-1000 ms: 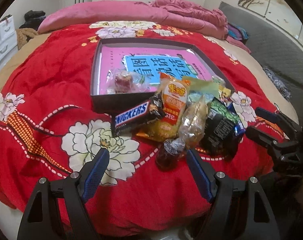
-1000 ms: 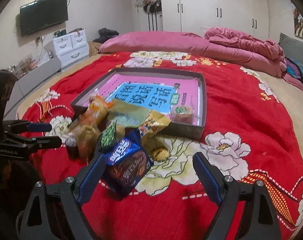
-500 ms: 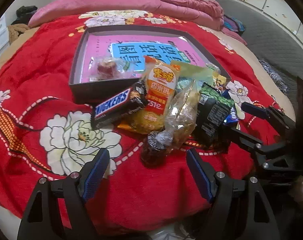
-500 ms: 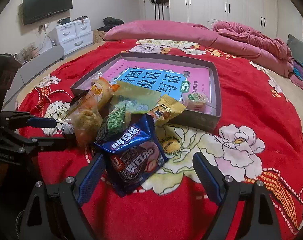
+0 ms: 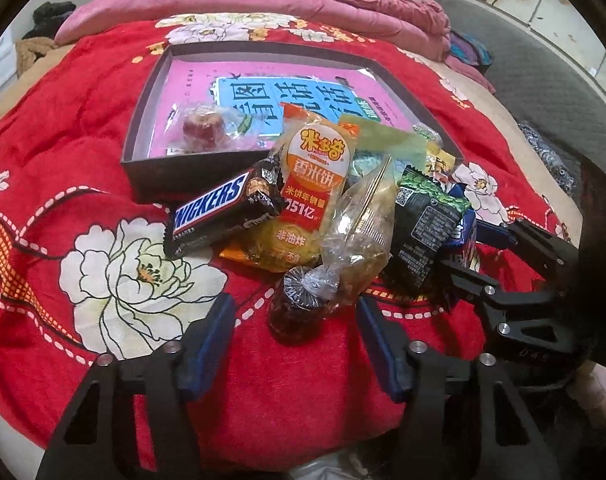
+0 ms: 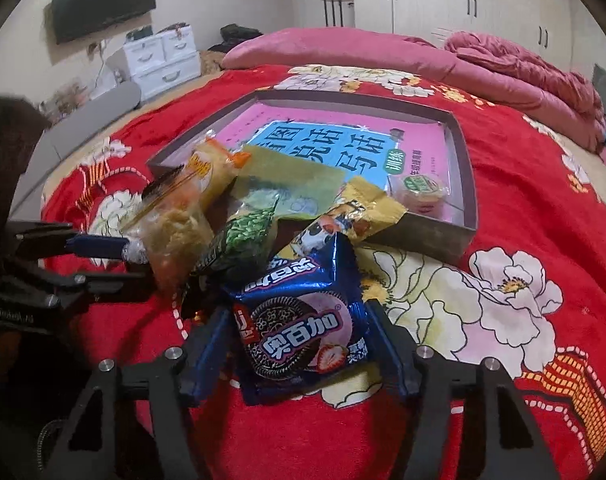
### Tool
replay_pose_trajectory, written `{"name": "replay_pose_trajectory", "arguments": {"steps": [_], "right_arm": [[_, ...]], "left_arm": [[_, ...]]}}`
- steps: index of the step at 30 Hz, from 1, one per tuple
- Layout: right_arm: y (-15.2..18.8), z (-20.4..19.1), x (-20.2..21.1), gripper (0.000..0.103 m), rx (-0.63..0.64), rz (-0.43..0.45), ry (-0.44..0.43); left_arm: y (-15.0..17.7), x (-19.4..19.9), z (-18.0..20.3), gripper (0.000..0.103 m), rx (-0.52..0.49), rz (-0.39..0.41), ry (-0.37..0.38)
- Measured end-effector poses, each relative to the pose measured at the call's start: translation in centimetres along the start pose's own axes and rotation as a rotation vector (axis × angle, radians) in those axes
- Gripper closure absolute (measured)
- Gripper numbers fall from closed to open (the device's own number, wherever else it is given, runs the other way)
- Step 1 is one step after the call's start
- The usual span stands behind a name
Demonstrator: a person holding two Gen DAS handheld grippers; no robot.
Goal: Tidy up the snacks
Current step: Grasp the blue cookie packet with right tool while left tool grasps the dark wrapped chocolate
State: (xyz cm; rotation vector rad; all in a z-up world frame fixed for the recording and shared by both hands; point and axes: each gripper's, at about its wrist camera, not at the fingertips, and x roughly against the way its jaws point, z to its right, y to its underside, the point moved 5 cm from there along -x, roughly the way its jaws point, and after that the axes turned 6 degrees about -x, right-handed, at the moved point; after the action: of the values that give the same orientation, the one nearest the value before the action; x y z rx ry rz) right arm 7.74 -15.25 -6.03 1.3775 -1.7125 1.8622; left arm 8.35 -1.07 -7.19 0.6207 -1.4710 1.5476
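A pile of snacks lies on the red floral bedspread in front of a shallow grey box (image 5: 143,152) (image 6: 469,184). A wrapped candy (image 5: 203,128) and a small cup (image 6: 423,190) lie in the box. My left gripper (image 5: 297,324) is open, its jaws on either side of a dark jelly cup (image 5: 299,308). Behind that are a Snickers bar (image 5: 219,212), an orange rice-cracker pack (image 5: 315,184) and a clear bag (image 5: 363,232). My right gripper (image 6: 299,344) is open around a blue Oreo pack (image 6: 299,320), its fingers close to the sides of the pack. A green pack (image 6: 247,240) lies beside it.
A pink quilt (image 6: 383,56) is heaped at the head of the bed. White drawers (image 6: 163,60) and a wall TV (image 6: 103,0) stand at the left. A grey sofa (image 5: 551,88) runs along the bed's right side. The bed's near edge is just under both grippers.
Both grippers have moved forward toward the pile. The jelly cup now sits between the left fingers and the Oreo pack between the right fingers. The snacks have not moved.
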Motion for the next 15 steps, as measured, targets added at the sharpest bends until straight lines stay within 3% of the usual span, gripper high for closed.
{"name": "replay_pose_trajectory", "arguments": {"steps": [7, 15], "right_arm": [[-0.1, 0.3, 0.8, 0.045, -0.037, 0.008, -0.028], [-0.5, 1.7, 2.6, 0.046, -0.115, 0.047, -0.054]], "left_arm": [[0.0, -0.2, 0.5, 0.068, -0.016, -0.008, 0.011], [-0.1, 0.3, -0.3, 0.074, 0.015, 0.002, 0.044]]}}
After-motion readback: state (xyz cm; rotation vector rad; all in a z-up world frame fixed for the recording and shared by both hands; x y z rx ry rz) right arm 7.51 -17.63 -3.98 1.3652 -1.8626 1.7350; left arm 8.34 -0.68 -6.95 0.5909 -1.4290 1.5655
